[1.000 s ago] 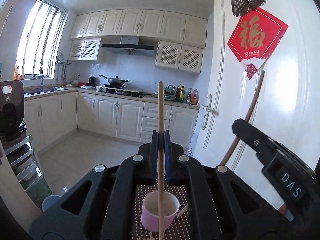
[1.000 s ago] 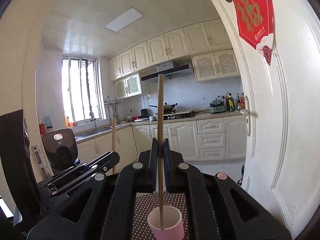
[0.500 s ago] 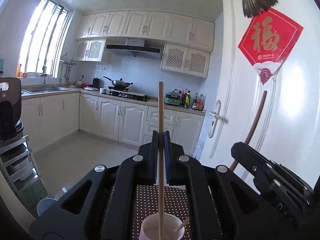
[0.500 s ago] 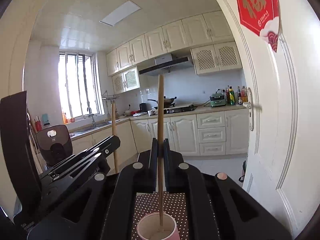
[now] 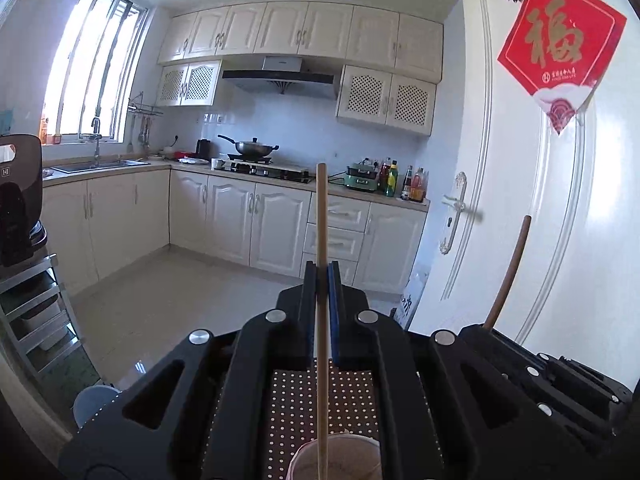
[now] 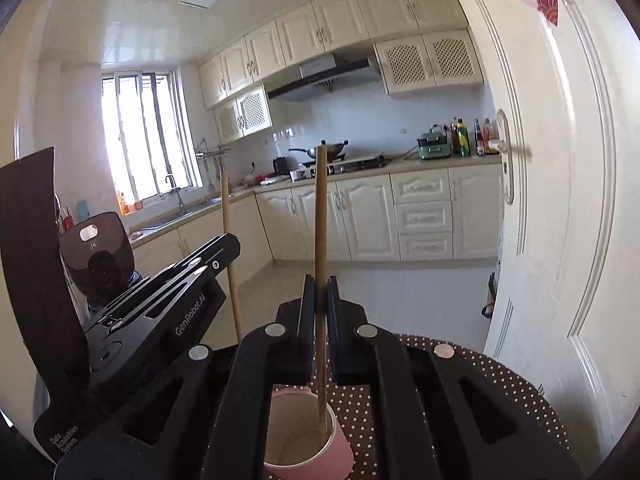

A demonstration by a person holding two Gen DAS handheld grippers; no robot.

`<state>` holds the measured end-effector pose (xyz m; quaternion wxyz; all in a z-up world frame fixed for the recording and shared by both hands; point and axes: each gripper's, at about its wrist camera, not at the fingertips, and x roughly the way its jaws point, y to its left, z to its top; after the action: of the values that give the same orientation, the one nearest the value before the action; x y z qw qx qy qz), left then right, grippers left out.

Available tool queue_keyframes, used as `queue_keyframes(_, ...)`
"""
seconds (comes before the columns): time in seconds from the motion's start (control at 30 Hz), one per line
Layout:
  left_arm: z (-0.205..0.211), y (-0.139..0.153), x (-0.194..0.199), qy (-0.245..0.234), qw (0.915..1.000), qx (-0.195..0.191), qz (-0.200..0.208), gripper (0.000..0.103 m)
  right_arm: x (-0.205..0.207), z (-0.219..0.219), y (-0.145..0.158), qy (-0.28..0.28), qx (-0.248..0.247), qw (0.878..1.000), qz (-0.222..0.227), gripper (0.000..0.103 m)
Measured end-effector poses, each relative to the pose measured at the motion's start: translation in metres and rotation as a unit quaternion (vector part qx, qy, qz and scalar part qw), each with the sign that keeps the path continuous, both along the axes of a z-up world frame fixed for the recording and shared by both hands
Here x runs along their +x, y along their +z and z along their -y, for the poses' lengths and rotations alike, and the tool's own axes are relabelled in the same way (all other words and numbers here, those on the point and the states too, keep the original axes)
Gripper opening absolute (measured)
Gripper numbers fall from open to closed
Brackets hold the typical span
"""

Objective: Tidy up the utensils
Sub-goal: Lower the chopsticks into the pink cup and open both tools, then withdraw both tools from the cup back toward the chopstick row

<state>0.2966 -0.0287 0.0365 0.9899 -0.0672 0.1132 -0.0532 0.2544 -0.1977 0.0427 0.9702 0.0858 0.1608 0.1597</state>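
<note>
My left gripper point(image 5: 322, 280) is shut on a pale wooden chopstick point(image 5: 321, 220) that stands upright; its lower part runs down over the pink cup point(image 5: 340, 458) at the bottom edge. The right gripper point(image 5: 536, 376) shows beside it with a darker chopstick point(image 5: 514, 268). In the right wrist view my right gripper point(image 6: 320, 294) is shut on an upright brown chopstick point(image 6: 320, 216), whose lower end sits inside the pink cup point(image 6: 304, 436). The left gripper point(image 6: 224, 246) stands to its left, holding its pale chopstick point(image 6: 229, 248). The cup rests on a brown dotted tablecloth point(image 6: 484, 384).
A white door point(image 5: 560, 240) with a red paper decoration point(image 5: 560, 40) stands close on the right. At the left a black appliance point(image 6: 98, 256) sits on a metal rack point(image 5: 32, 320). Kitchen cabinets point(image 5: 240, 216) and tiled floor lie beyond the round table.
Both grippers have sunk with their chopsticks toward the pink cup. The cup has come nearer in both views, and the right chopstick's lower end has gone deeper into it.
</note>
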Motion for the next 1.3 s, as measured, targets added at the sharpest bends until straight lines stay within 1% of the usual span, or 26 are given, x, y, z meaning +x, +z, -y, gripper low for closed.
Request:
queue_keyframes(0.07,0.001,-0.004,0.003,0.0,0.9999,0.002,-0.011,0.007,0.002,-0.001,-0.004,0.007,-0.005,1.0,-0.013,0.005)
queue_keyframes(0.17,0.0,-0.009,0.004,-0.008,0.9997,0.003,-0.022,0.007,0.0,-0.004,-0.005,0.02,-0.021,0.999,-0.02,0.007)
queue_keyframes(0.23,0.0,-0.012,0.003,-0.014,0.9994,0.011,-0.03,0.007,-0.002,-0.006,-0.003,0.018,-0.03,0.999,-0.024,0.007)
queue_keyframes(0.3,0.001,-0.014,0.003,-0.023,0.9986,0.022,-0.042,0.008,-0.002,-0.007,-0.004,0.02,-0.036,0.999,-0.028,0.011)
queue_keyframes(0.37,0.0,-0.017,0.001,-0.034,0.9974,0.032,-0.054,0.018,-0.006,-0.005,-0.005,0.013,-0.035,0.999,-0.034,0.024)
queue_keyframes(0.4,-0.001,-0.018,-0.001,-0.04,0.9967,0.035,-0.061,0.035,-0.007,-0.004,-0.006,0.008,-0.036,0.999,-0.034,0.026)
queue_keyframes(0.43,-0.003,-0.019,-0.003,-0.043,0.9964,0.035,-0.063,0.044,-0.009,-0.002,-0.006,0.004,-0.035,0.999,-0.033,0.028)
queue_keyframes(0.47,-0.005,-0.02,-0.006,-0.049,0.9962,0.034,-0.064,0.051,-0.011,0.001,-0.006,0.002,-0.033,0.999,-0.034,0.033)
queue_keyframes(0.57,-0.009,-0.021,-0.013,-0.052,0.9955,0.035,-0.071,0.051,-0.016,0.007,-0.006,-0.007,-0.03,0.999,-0.036,0.041)
queue_keyframes(0.8,-0.012,-0.023,-0.033,-0.048,0.9951,0.049,-0.071,0.05,-0.027,0.011,-0.009,-0.016,-0.036,0.998,-0.044,0.046)
queue_keyframes(1.1,-0.017,-0.03,-0.056,-0.045,0.9941,0.057,-0.08,0.051,-0.046,0.011,-0.017,-0.025,-0.039,0.997,-0.064,0.052)
queue_keyframes(1.17,-0.02,-0.032,-0.06,-0.046,0.9936,0.056,-0.087,0.051,-0.051,0.011,-0.019,-0.029,-0.042,0.996,-0.068,0.056)
queue_keyframes(1.3,-0.028,-0.036,-0.07,-0.043,0.9932,0.048,-0.097,0.05,-0.059,0.012,-0.023,-0.036,-0.034,0.996,-0.08,0.06)
